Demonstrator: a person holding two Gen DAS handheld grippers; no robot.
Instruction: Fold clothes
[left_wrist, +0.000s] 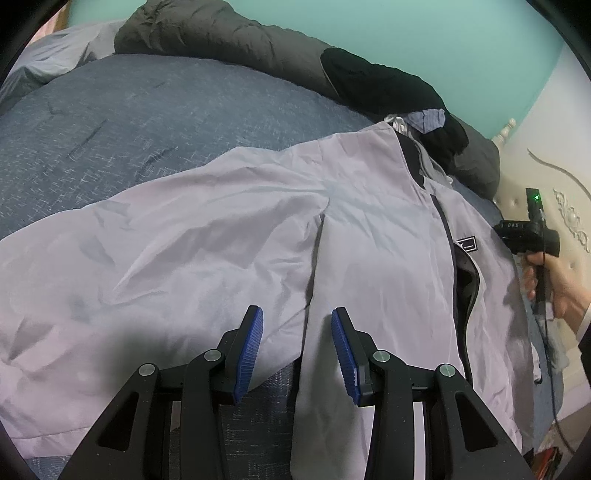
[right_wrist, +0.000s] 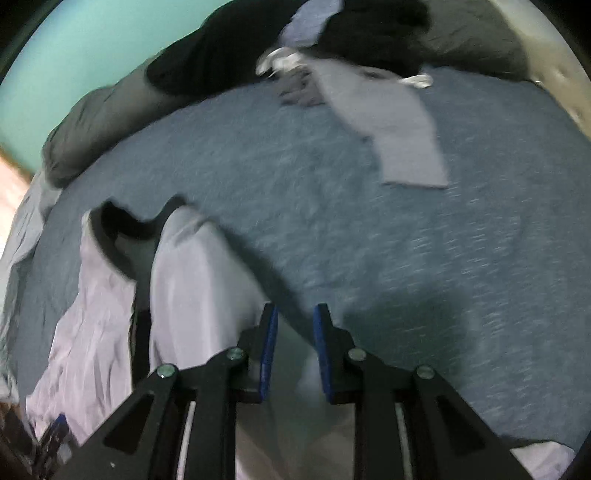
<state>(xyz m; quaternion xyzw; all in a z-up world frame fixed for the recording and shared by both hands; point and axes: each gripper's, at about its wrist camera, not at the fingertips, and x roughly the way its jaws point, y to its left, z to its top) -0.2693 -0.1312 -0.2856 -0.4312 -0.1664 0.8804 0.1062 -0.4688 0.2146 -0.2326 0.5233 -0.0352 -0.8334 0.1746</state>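
Jacket: I saw the pale lilac-grey jacket (left_wrist: 229, 236) spread front-up on the blue quilted bedspread (left_wrist: 147, 122), collar far from me, hem near, so its long axis ran away from the left gripper.
Sleeve: one sleeve (left_wrist: 129, 258) lay out flat to the left in the left wrist view, crossing the body's axis.
Left gripper: the left gripper (left_wrist: 297, 332) hung just above the seam where that sleeve met the body; its blue ribbed pads (left_wrist: 251, 347) stood apart with nothing pinched.
Right gripper: the right gripper (right_wrist: 294, 332) showed a narrow gap between its pads, and I judged them free of cloth, though blur made that uncertain.
Right side of jacket: in the right wrist view the jacket's front edge (right_wrist: 192, 288) lay just to the left of that gripper; the bare bedspread lay ahead.
Nearer tool: I judged the left gripper the better placed for the sleeve, the right for the front panel beside the dark zip (left_wrist: 448, 236).
Materials: thin, smooth, crinkled shell fabric, likely slippery; dark lining (right_wrist: 122, 236) at the collar.
Background: a dark grey duvet (left_wrist: 229, 40) and black garment (left_wrist: 388, 88) bunched at the bed's far end, and a small pale cloth (right_wrist: 399, 125) lay apart.
Person: a hand (left_wrist: 557, 284) gripped the right tool's handle.
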